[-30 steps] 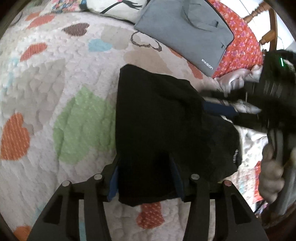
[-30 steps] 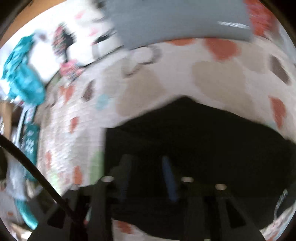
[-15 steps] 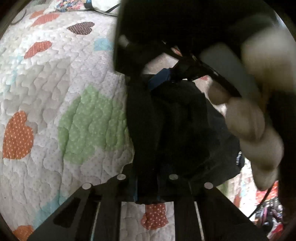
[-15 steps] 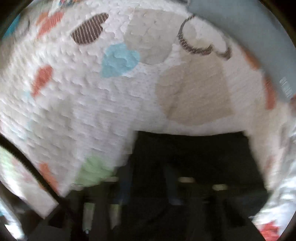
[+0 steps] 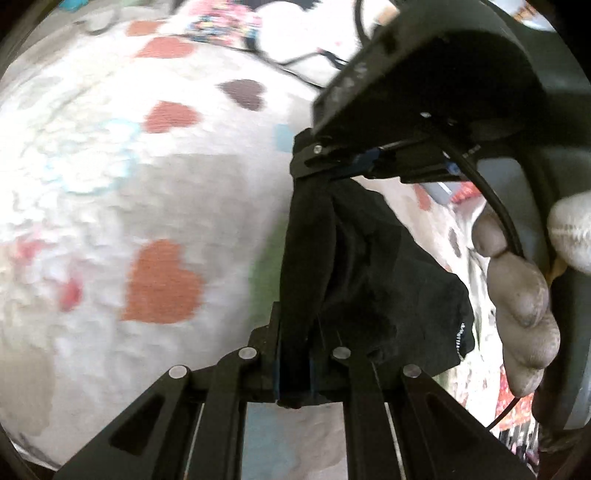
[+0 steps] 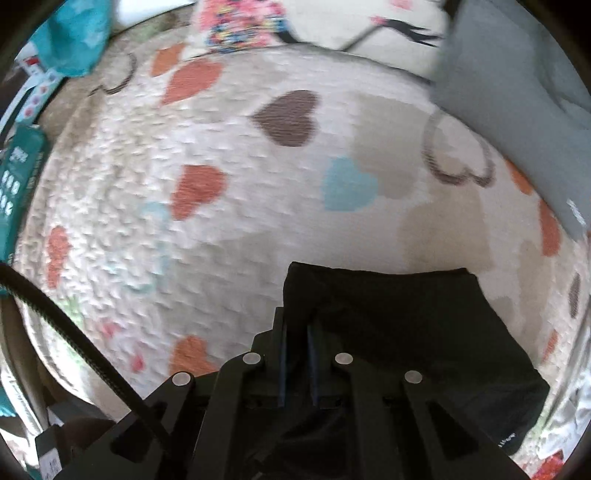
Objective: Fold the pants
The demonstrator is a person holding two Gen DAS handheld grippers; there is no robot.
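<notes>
The black pants hang folded above a heart-patterned quilt. My left gripper is shut on their near edge. My right gripper shows in the left wrist view above and ahead, shut on the far end of the same edge, so the cloth is stretched between the two. In the right wrist view my right gripper is shut on the corner of the pants, which droop to the right over the quilt.
A folded grey garment lies at the right on the quilt. A teal bag and a green box sit at the left edge. A pillow with a floral print lies at the back.
Both grippers have closed on the pants' edge and lifted it off the quilt. The right gripper swung over to the far end. Both views shifted left across the quilt.
</notes>
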